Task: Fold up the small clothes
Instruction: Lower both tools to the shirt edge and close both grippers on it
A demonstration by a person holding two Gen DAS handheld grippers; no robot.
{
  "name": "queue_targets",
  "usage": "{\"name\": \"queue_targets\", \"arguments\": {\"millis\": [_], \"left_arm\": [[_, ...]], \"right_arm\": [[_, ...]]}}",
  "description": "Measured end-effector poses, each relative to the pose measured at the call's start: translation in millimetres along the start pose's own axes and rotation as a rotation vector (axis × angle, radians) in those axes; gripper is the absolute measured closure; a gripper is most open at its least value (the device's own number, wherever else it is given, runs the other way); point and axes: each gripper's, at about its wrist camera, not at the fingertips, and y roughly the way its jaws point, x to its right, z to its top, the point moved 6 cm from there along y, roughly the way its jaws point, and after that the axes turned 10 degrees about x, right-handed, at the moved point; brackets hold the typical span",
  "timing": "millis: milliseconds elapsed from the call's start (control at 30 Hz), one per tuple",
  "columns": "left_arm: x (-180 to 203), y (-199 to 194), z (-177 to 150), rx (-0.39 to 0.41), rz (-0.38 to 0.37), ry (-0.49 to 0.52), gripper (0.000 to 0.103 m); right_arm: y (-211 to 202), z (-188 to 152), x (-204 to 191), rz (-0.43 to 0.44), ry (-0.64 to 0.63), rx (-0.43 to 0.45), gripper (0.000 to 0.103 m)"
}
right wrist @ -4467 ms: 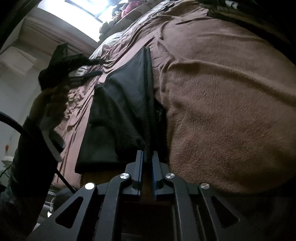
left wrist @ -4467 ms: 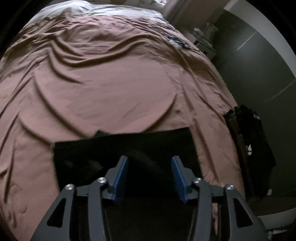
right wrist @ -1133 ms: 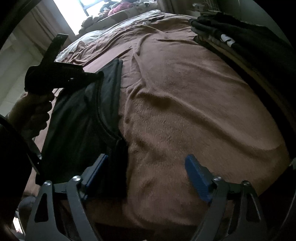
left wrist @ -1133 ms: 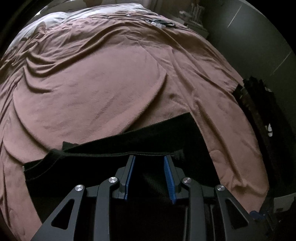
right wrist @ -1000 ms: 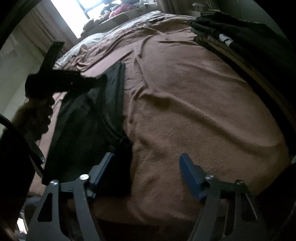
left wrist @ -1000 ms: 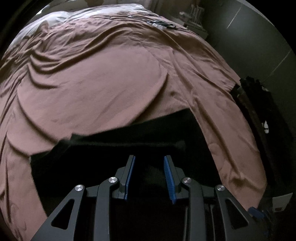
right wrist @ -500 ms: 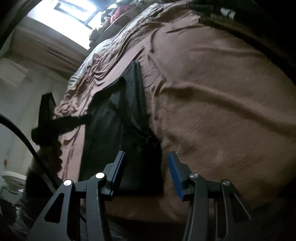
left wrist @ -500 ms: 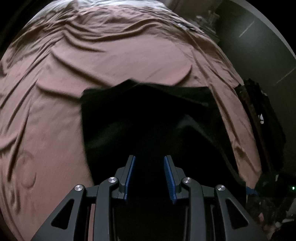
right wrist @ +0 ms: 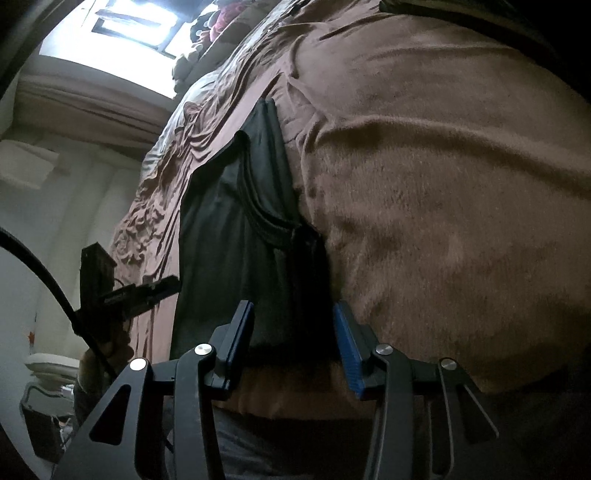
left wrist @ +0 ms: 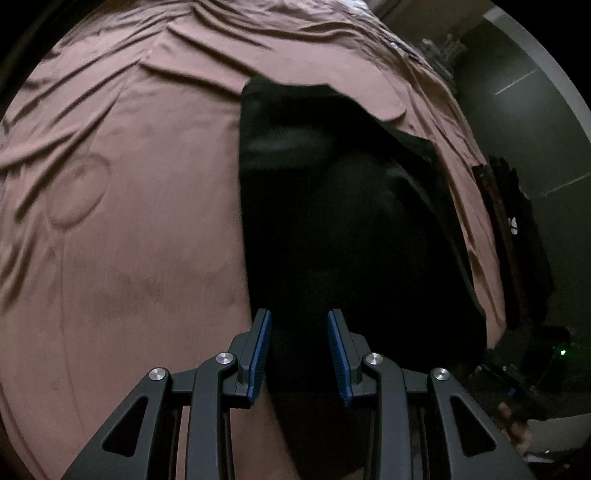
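A black garment (left wrist: 351, 221) lies folded lengthways on the brown blanket (left wrist: 129, 221). In the left wrist view its dark cloth runs up between the pads of my left gripper (left wrist: 299, 350), which is shut on its near edge. The right wrist view shows the same garment (right wrist: 236, 240) as a long strip, with my left gripper (right wrist: 162, 286) at its left edge. My right gripper (right wrist: 294, 347) straddles the garment's near right corner. Its jaws are closing, but a gap still shows at the pads.
A pile of dark clothes (left wrist: 517, 229) sits at the bed's right side. The blanket (right wrist: 443, 184) bulges to the right of the garment. A hand (right wrist: 103, 350) and a cable (right wrist: 44, 280) are at the left, below a bright window (right wrist: 129, 26).
My left gripper has swept sideways with the garment's edge, so the garment has turned from a wide band into a long narrow strip. The right jaws have narrowed around its near corner.
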Motion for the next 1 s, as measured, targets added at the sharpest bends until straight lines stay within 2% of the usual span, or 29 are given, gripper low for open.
{"name": "queue_targets", "arguments": {"millis": [267, 433, 500, 567, 700, 733, 767, 867, 1000], "left_arm": [[-11.9, -15.5, -34.2, -0.044, -0.006, -0.074, 0.069], [-17.9, -21.9, -62.7, -0.057, -0.083, -0.182, 0.070], [-18.8, -24.5, -73.3, -0.059, -0.122, -0.230, 0.070], [-17.0, -25.4, -80.0, -0.060, -0.149, -0.255, 0.070], [-13.0, -27.7, -85.7, -0.039, -0.156, -0.262, 0.070], [-13.6, -28.3, -86.5, -0.037, -0.161, -0.263, 0.078], [-13.5, -27.9, -88.0, -0.045, -0.171, -0.263, 0.095], [-17.5, -33.2, -86.3, -0.028, -0.195, -0.268, 0.098], [-21.8, -43.5, -85.1, 0.008, -0.212, -0.265, 0.098]], "right_arm": [[-6.7, -6.7, 3.6, 0.010, 0.027, 0.005, 0.061], [-6.2, -10.8, 3.4, 0.022, 0.023, 0.009, 0.061], [-8.3, -11.1, 3.5, 0.023, 0.019, 0.009, 0.065], [-6.5, -10.7, 3.9, 0.017, 0.016, 0.006, 0.069], [-5.3, -10.0, 3.8, 0.015, 0.020, 0.009, 0.072], [-5.6, -10.8, 3.6, 0.014, 0.018, 0.010, 0.074], [-5.6, -11.7, 3.1, 0.014, 0.014, 0.011, 0.077], [-3.5, -15.1, 1.1, 0.016, 0.006, -0.001, 0.089], [0.7, -17.5, -5.8, -0.002, -0.007, -0.008, 0.090]]}}
